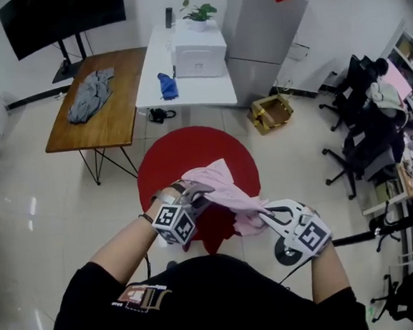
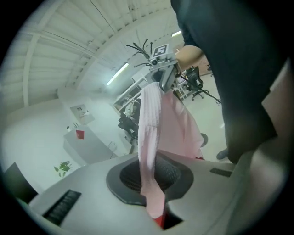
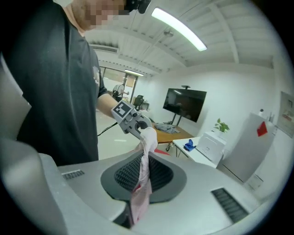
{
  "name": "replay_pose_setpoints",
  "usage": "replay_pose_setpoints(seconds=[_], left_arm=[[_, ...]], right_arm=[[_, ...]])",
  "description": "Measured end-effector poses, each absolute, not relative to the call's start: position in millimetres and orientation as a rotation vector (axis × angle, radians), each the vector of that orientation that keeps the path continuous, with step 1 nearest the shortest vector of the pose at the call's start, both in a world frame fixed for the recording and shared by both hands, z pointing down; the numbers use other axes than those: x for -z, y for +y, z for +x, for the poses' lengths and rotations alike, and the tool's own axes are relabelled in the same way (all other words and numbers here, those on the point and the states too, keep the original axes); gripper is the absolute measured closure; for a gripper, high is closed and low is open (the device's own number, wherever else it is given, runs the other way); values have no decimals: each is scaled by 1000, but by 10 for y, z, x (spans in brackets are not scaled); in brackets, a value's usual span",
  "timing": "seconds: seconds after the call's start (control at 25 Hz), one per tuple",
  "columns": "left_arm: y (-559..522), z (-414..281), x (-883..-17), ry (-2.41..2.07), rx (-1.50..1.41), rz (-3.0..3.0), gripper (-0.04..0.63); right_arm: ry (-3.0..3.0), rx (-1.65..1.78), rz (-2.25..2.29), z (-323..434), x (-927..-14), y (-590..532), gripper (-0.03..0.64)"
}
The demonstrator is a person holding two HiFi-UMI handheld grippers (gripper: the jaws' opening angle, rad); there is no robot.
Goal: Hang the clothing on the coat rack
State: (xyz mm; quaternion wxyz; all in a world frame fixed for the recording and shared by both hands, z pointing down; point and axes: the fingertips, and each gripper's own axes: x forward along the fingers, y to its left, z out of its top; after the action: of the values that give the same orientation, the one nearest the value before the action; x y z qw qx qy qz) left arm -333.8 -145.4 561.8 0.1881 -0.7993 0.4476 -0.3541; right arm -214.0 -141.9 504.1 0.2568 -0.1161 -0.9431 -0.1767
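A pink garment (image 1: 227,191) is stretched between my two grippers above a round red rug (image 1: 191,155). My left gripper (image 1: 197,192) is shut on one end of it, and my right gripper (image 1: 267,215) is shut on the other. In the left gripper view the pink cloth (image 2: 150,133) runs from my jaws up to the right gripper (image 2: 164,73). Black curved prongs (image 2: 139,47) behind it look like a coat rack's top. In the right gripper view the cloth (image 3: 143,172) leads from between the pads to the left gripper (image 3: 137,125).
A wooden table (image 1: 120,121) at the far left bears a grey garment (image 1: 91,94). Beside it a white table (image 1: 189,92) carries a blue cloth (image 1: 168,85) and a white box (image 1: 200,53). Office chairs (image 1: 362,136) crowd the right side. A cardboard box (image 1: 271,112) sits on the floor.
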Motion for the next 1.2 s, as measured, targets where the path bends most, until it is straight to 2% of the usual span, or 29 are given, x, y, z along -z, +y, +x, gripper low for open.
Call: replay_pose_setpoints(seconds=[0.36,0.56,0.84,1.2], left_arm=[[-2087,-2151,-4507,1308,835,-2084,584],[-2443,-1161,-3835,1255,746,-2018,584],[-2760,124,-3436,1076,655,-2049,584],[-2955,1252,-2804,827,511,-2064,584]], right_arm=[[-2692,578,-37,-933,-4356,-1962,609],[-2785,689,78,5,-3847,-2142,609],[-2950,699,322,1202,-3380,-2175,609],[-2884,775,718,2285,-2881,-2332,609]])
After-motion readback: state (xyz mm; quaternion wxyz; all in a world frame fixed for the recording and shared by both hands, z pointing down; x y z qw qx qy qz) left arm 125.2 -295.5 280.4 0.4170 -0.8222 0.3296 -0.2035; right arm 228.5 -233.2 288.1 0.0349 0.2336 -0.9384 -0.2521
